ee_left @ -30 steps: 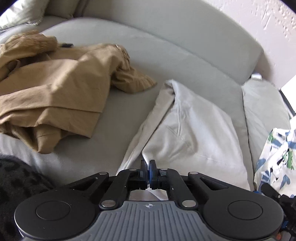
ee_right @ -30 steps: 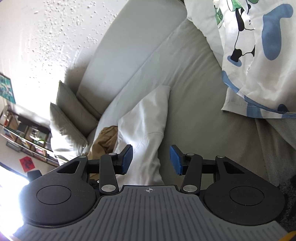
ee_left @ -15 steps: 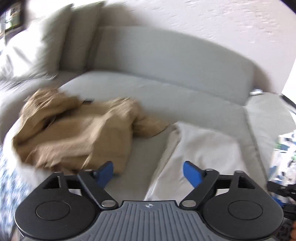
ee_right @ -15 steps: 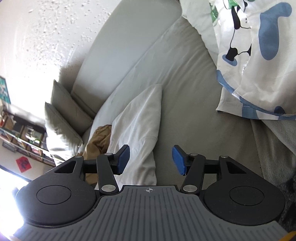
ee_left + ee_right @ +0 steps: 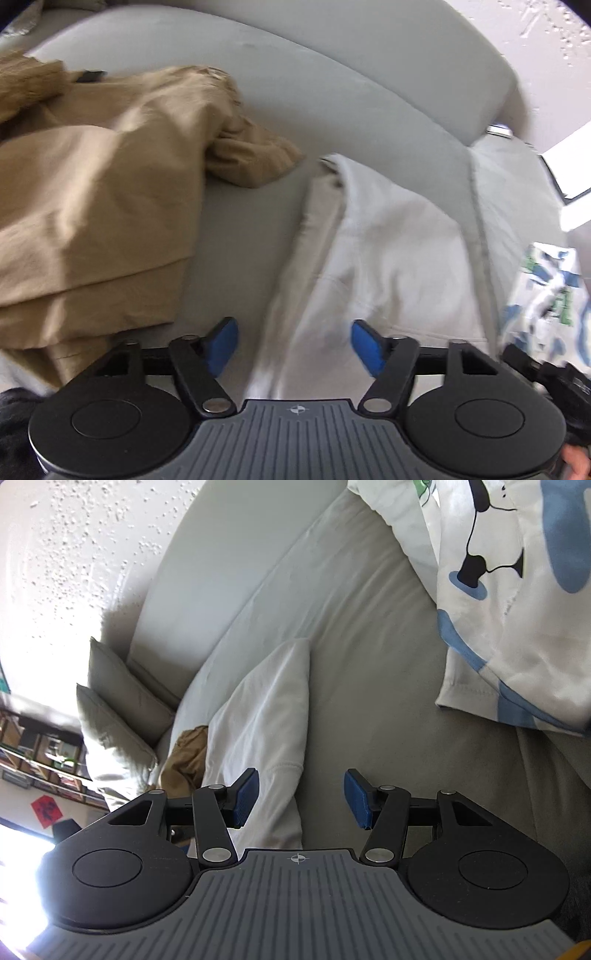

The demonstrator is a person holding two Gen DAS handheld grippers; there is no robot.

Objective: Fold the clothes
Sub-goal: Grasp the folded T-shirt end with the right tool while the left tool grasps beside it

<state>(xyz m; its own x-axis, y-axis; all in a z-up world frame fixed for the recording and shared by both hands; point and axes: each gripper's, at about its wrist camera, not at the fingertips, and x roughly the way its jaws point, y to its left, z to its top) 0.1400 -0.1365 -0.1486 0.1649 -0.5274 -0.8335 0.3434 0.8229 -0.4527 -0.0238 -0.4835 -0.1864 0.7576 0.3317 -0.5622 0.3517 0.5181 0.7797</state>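
Observation:
A folded white garment (image 5: pixel 384 251) lies on the grey sofa seat (image 5: pixel 317 103). My left gripper (image 5: pixel 294 347) is open and empty, just above the garment's near edge. The white garment also shows in the right wrist view (image 5: pixel 266 723). My right gripper (image 5: pixel 300 799) is open and empty above its near right edge. A crumpled tan garment (image 5: pixel 96 192) lies to the left, apart from the white one, and a small part of it shows in the right wrist view (image 5: pixel 186 755).
A white cloth with a blue and black print (image 5: pixel 509 602) lies at the right on the seat, also seen in the left wrist view (image 5: pixel 546 295). Grey cushions (image 5: pixel 118 709) lean at the sofa's far end. The backrest (image 5: pixel 369 48) curves behind. A bookshelf (image 5: pixel 33 760) stands beyond.
My left gripper has let go of the white garment's edge and opened, swinging up and then back down over it. My right gripper has stayed open and drifted only slightly.

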